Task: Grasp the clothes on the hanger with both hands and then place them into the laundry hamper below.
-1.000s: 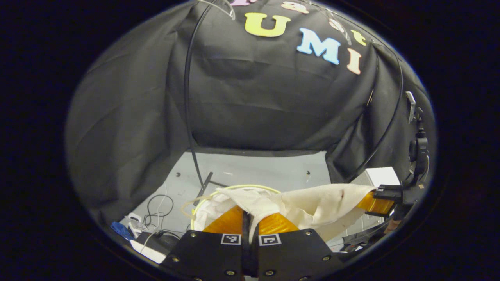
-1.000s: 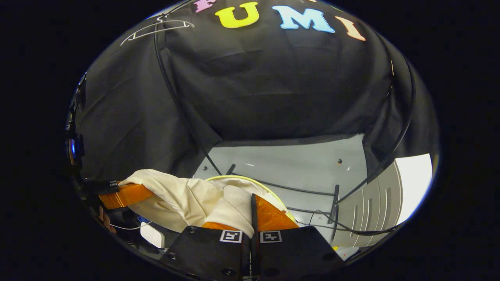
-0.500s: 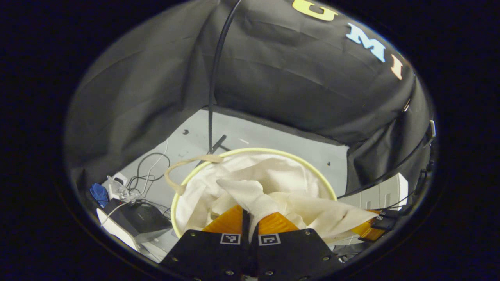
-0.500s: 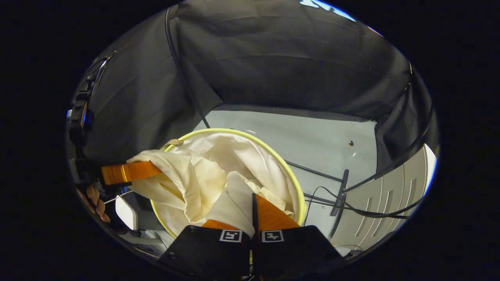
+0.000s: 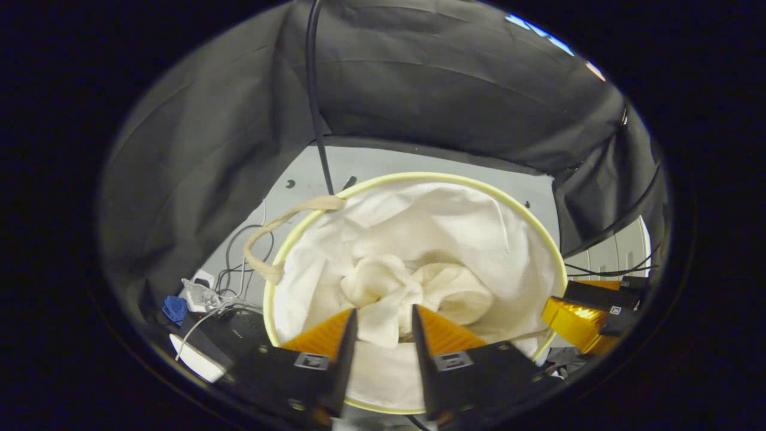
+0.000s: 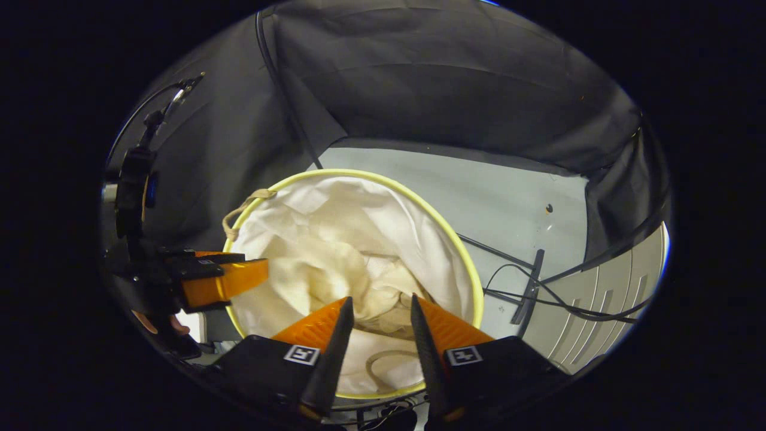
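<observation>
A: Where are the clothes (image 5: pixel 413 287) sitting?

B: Bunched inside the hamper (image 5: pixel 419 178), well below its rim. I'm holding the left gripper (image 5: pixel 382 332) above the hamper, fingers spread, gripping nothing.

A: And the right gripper (image 6: pixel 380 323)?

B: Also released, hovering over the hamper's near edge.

A: What's worrying you?

B: I'm judging a fold may be catching on a finger (image 5: pixel 443 332) as I'm lifting away, dragging cloth back over the rim.

Left hand-held gripper (image 5: pixel 383 320) fingers spread; right hand-held gripper (image 6: pixel 381 314) likewise.
</observation>
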Action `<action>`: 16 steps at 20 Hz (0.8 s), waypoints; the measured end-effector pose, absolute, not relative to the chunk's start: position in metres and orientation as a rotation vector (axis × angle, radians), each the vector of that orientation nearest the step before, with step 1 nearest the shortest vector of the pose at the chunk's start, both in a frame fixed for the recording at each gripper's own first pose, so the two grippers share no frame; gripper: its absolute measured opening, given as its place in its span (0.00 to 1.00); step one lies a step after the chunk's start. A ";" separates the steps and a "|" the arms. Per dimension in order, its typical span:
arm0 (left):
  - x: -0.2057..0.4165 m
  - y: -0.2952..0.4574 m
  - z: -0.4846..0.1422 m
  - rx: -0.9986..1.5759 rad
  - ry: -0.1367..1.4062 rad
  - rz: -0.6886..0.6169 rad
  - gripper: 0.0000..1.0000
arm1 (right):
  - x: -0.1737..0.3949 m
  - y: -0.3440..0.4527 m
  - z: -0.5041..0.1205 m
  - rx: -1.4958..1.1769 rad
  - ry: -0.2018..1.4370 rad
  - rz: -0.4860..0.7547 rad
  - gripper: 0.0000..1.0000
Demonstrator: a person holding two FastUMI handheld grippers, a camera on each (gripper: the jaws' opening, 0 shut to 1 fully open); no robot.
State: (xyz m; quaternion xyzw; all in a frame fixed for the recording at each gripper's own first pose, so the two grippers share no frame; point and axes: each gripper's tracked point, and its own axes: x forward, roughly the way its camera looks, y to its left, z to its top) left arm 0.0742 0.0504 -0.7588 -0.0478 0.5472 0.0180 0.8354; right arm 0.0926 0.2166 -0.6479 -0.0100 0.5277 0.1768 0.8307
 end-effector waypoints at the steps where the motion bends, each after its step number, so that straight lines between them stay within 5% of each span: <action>1: 0.070 0.053 -0.751 -0.102 1.160 0.061 0.63 | 0.090 0.216 -0.640 -0.012 1.120 0.381 0.67; 3: 0.060 0.058 -0.726 -0.091 1.145 0.085 1.00 | 0.083 0.206 -0.621 -0.003 1.113 0.372 0.96; 16: 0.038 0.048 -0.517 -0.036 0.870 0.142 0.99 | 0.078 0.150 -0.476 0.034 0.968 0.299 0.94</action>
